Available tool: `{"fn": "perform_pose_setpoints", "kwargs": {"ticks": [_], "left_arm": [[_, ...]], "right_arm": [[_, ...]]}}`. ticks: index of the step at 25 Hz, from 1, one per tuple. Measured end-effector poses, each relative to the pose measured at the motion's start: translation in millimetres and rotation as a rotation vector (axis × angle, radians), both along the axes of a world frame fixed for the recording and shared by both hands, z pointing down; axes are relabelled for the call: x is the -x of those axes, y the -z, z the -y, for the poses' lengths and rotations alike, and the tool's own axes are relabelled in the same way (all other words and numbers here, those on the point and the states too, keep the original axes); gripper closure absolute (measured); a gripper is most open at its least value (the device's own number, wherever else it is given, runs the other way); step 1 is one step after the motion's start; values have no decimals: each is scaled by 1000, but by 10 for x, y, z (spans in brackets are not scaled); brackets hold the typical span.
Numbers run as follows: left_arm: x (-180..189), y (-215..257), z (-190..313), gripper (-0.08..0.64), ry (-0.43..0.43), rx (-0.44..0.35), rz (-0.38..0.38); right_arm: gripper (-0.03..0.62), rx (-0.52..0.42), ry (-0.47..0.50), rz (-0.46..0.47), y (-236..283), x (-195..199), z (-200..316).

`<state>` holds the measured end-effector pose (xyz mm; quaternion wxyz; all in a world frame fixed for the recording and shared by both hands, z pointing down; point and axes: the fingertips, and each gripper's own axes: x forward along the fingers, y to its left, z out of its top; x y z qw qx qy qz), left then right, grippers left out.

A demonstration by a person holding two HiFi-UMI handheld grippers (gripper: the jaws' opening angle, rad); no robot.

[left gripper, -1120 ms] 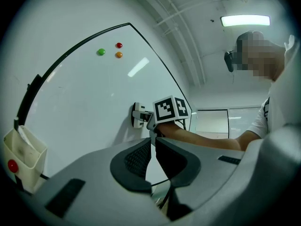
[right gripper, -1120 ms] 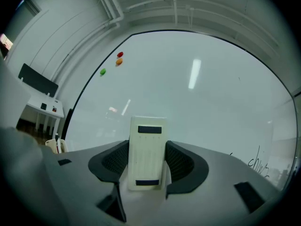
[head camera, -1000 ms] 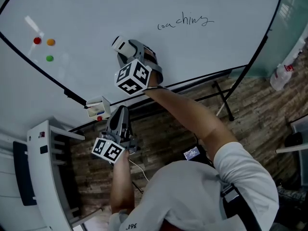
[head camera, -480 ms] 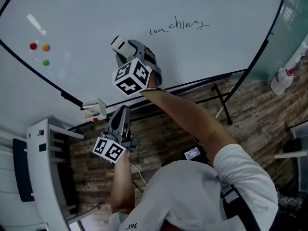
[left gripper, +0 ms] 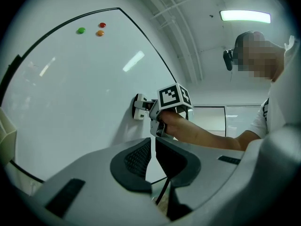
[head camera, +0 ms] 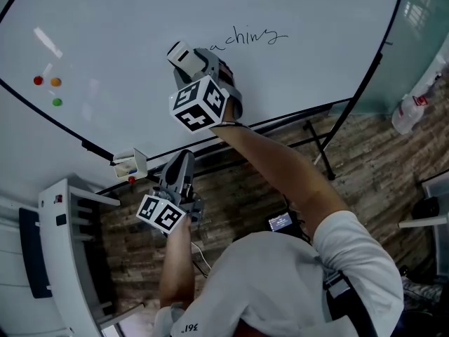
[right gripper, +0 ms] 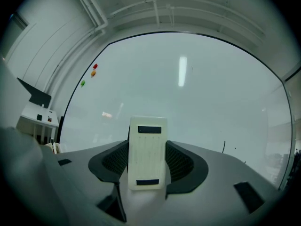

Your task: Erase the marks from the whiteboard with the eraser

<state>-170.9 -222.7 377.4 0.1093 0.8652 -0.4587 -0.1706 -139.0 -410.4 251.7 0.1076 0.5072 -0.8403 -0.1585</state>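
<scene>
The whiteboard (head camera: 316, 69) fills the top of the head view, with black handwriting (head camera: 249, 36) near its upper middle. My right gripper (head camera: 191, 59) is shut on a white eraser (head camera: 182, 53), which is pressed flat against the board at the left end of the writing. In the right gripper view the eraser (right gripper: 147, 149) stands upright between the jaws, against the whiteboard (right gripper: 211, 107). My left gripper (head camera: 179, 160) hangs lower, off the board, shut and holding nothing. In the left gripper view its jaws (left gripper: 153, 149) nearly meet, and the eraser (left gripper: 138, 106) shows on the whiteboard (left gripper: 70, 93).
Red (head camera: 38, 80), orange (head camera: 55, 82) and green (head camera: 56, 102) magnets sit at the board's left. A small box (head camera: 128, 163) rests at the board's lower edge. A white cabinet (head camera: 63, 258) stands lower left, the board's stand legs (head camera: 319, 149) and a spray bottle (head camera: 410, 111) to the right.
My right gripper has carried the eraser up the board to the left end of the writing, whose first letters no longer show. The left gripper has barely moved.
</scene>
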Motion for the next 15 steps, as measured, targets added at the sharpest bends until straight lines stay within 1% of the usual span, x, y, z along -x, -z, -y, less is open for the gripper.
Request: {"fn": "perform_pose_setpoints", "kwargs": {"ticks": [6,15], "left_arm": [[-239,12,55,525,-31,1,13],[-475,17,92,525,-66,4,21]], "right_arm": [[333,-19,-44,5,49,-371,78],[333,-21,-121,26,90,-904,202]]}}
